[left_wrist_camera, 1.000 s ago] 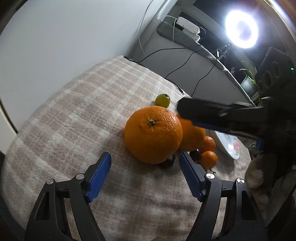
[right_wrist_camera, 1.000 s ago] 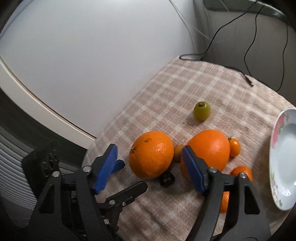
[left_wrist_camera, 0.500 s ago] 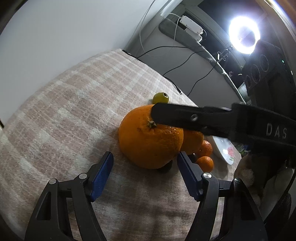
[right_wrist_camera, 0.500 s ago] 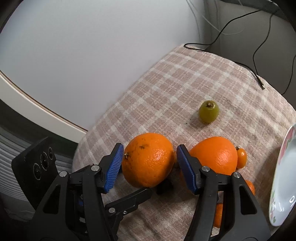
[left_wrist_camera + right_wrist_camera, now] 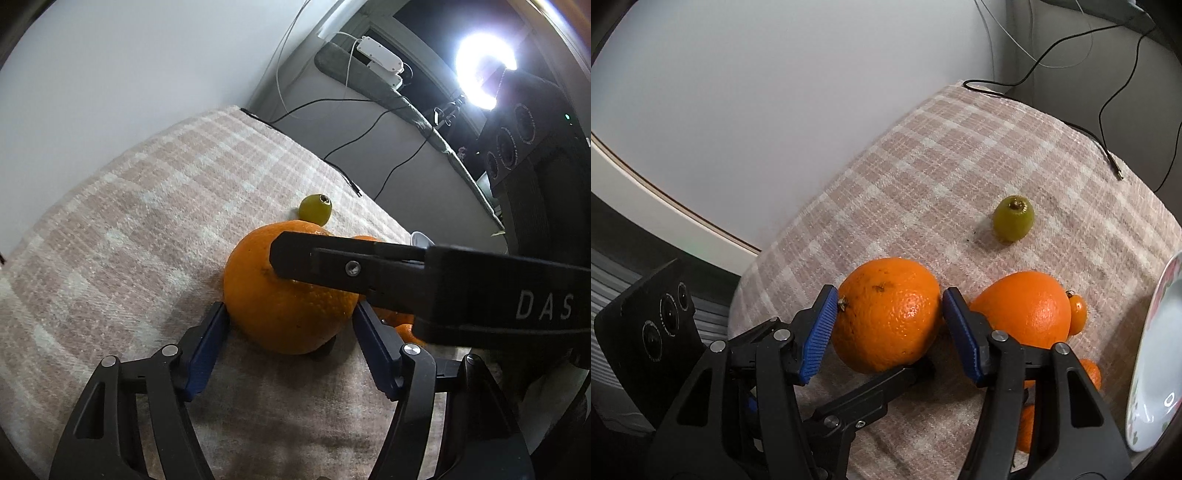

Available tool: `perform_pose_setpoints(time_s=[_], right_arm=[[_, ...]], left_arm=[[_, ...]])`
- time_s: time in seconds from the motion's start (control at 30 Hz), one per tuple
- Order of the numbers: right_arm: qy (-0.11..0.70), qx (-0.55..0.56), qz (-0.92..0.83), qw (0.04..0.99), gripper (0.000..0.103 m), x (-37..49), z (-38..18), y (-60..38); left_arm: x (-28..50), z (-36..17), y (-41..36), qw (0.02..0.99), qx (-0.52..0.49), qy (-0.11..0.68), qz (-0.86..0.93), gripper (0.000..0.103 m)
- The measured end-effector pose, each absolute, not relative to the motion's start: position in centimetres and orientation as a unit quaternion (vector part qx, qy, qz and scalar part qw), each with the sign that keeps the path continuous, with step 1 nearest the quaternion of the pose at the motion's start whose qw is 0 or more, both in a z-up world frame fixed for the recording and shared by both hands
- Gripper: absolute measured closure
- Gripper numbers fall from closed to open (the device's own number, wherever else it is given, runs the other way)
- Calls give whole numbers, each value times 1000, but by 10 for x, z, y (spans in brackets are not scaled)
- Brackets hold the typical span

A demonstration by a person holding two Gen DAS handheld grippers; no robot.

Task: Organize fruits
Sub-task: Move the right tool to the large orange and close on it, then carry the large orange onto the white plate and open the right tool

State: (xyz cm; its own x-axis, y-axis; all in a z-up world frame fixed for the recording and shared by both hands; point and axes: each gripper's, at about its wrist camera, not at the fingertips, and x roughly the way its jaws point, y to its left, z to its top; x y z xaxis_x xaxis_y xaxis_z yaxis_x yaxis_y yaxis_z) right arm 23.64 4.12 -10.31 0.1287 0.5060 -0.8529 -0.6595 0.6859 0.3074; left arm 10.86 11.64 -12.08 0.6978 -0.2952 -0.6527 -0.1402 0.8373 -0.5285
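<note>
The big orange (image 5: 886, 314) lies on the checked cloth (image 5: 960, 155) covering the bench, near its left edge, with both tools around it; the right gripper (image 5: 886, 325) has dropped onto it since a second ago, and its blue fingers (image 5: 818, 332), which have just been closing, now sit against the fruit's two sides, pinching it; earlier they stood wide with the orange well ahead of them. The left gripper (image 5: 291, 332) has crept up to the same orange (image 5: 284, 295); its fingers (image 5: 207, 350) flank the lower flanks, the left pad touching, though a true pinch I cannot tell; its gap has narrowed slightly. A second large orange (image 5: 1023, 310) lies just beside, to the right, with a small kumquat (image 5: 1076, 310) touching it; the green fruit (image 5: 1013, 218) stays apart toward the far edge; a white plate (image 5: 1152, 369) rests at the right edge.
</note>
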Motion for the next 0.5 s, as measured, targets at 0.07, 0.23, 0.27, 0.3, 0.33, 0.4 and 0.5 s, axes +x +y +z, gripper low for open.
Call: perform_pose_setpoints(time_s=[0.07, 0.23, 0.27, 0.3, 0.33, 0.4, 0.5], right_arm=[[530, -66, 393, 749, 41, 235, -101, 39], [517, -55, 401, 754, 41, 231, -88, 34], [513, -54, 402, 756, 41, 230, -84, 31], [510, -53, 402, 758, 41, 229, -81, 29], [506, -52, 403, 761, 41, 228, -78, 26], [499, -48, 402, 766, 41, 226, -71, 18], [490, -39, 397, 775, 41, 225, -63, 1]], left_arm=[[107, -117, 116, 881, -276, 383, -41, 34], [104, -103, 110, 891, -259, 371, -39, 34], [104, -100, 109, 892, -257, 369, -40, 34], [105, -97, 107, 893, -255, 368, -41, 34], [106, -94, 104, 895, -251, 367, -43, 34], [108, -89, 97, 897, -245, 364, -48, 34], [115, -82, 84, 900, -235, 362, -59, 34]])
